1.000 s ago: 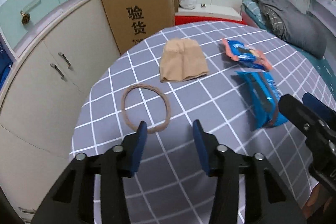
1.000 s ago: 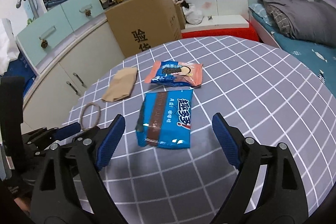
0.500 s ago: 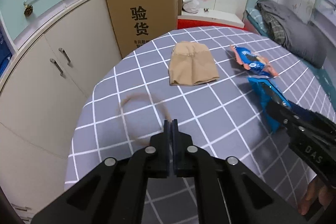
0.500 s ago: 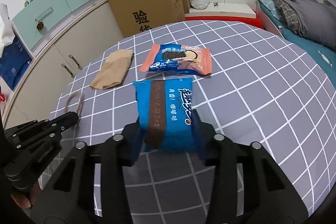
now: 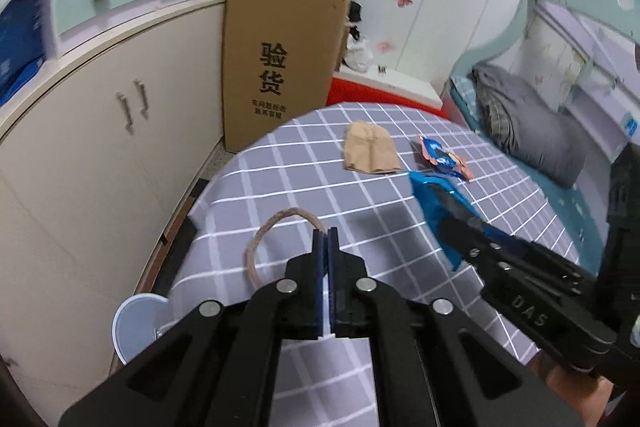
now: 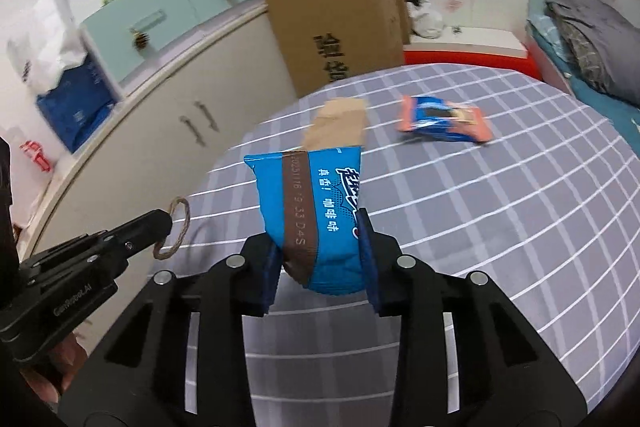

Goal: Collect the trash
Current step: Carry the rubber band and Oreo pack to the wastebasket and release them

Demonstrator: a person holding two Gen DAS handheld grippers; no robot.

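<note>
While the left tongs (image 5: 327,239) pinch a brown twine loop (image 5: 276,227), the right tongs (image 6: 320,251), jaws closing, grip a blue crinkled snack wrapper (image 6: 312,203) above the grey checked table (image 6: 500,195).

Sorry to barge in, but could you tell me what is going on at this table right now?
A person is clearing trash with a gripper in each hand. The left gripper is shut on a brown rope ring, and the right gripper is closing on a blue snack packet, both held above the checked table. A tan paper bag and an orange-and-blue wrapper lie on it.
</note>
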